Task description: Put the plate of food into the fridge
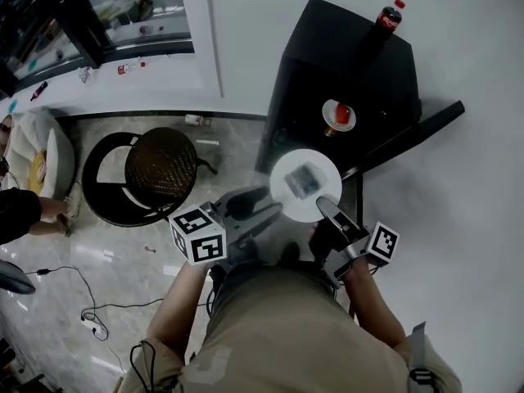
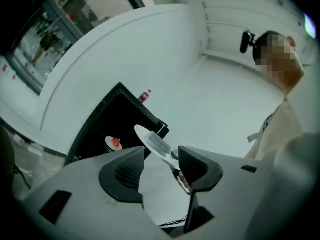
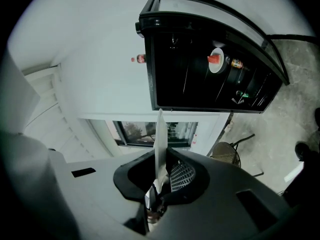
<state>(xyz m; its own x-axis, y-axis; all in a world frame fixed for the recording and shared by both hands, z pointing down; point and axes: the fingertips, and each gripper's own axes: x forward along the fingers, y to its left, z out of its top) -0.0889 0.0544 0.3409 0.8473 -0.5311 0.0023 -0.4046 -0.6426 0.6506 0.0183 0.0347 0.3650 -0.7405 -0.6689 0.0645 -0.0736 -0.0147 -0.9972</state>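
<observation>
White round plate [image 1: 289, 202] with grey food [image 1: 304, 179], clamped by right tongs [image 3: 162, 171]; left tongs [image 2: 161, 165] apart.

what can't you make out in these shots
Food type: head view, blurred grey patch; right gripper view sees the plate edge-on.
Bottle label: head view, too small.
Free shelf space in the fridge: right gripper view, interior too dark.

Steep overhead; fridge [image 1: 327, 47] in all views

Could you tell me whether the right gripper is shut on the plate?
Yes, the right gripper view shows the right gripper clamping the plate edge-on between its jaws.
</observation>
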